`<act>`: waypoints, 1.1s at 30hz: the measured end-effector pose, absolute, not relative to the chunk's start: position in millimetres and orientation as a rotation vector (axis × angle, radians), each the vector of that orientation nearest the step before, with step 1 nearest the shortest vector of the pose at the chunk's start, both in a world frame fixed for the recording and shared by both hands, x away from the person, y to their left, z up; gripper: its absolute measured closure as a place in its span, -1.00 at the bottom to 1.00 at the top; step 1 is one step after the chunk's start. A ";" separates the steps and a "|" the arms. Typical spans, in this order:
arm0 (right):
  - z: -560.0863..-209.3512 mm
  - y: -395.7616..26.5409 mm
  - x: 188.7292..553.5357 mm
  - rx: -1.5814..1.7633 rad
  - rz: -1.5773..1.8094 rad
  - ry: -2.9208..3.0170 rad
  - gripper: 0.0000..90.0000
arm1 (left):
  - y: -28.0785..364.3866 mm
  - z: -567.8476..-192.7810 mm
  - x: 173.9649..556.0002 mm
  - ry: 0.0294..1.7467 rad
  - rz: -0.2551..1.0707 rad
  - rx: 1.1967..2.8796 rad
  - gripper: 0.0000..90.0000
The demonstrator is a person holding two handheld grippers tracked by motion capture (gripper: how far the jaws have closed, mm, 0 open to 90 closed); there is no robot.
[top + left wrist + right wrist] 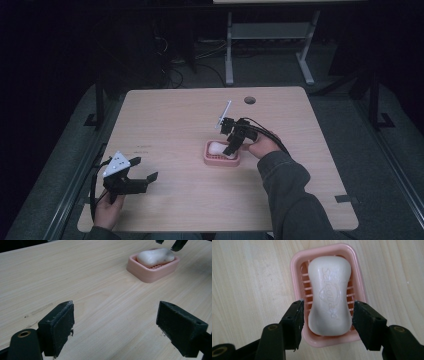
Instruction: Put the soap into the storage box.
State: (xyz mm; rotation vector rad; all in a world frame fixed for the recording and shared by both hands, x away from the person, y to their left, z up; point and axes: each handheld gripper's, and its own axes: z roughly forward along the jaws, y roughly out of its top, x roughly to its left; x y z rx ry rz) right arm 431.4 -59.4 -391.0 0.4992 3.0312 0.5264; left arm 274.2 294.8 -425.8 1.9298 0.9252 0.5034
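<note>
A white bar of soap (329,295) lies lengthwise in a pink slatted soap dish (297,265) near the middle of the wooden table (175,115). My right gripper (328,308) points down over the dish, its jaws on either side of the soap's near half with a thin gap at each pad, so it is open. In the high view the right gripper (231,149) hangs over the dish (220,161). My left gripper (145,168) rests near the front left of the table, open with nothing between its jaws (115,312). Its view shows the soap (155,256) and dish (155,275) farther off.
A round cable hole (249,100) sits at the table's far edge. Another desk's metal frame (270,35) and cables stand on the dark floor beyond. Bare wood lies between the two grippers.
</note>
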 end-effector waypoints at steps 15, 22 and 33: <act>-388.1 -69.3 426.7 0.525 0.552 3.026 -0.09 | 294.9 -426.0 274.3 0.927 0.504 1.930 -0.68; -385.4 -76.7 424.5 0.544 0.565 3.019 -0.10 | 295.1 -426.0 274.2 0.926 0.506 1.930 -0.68; -383.0 -89.4 418.2 0.576 0.577 3.004 -0.11 | 295.2 -426.0 274.2 0.927 0.506 1.930 -0.68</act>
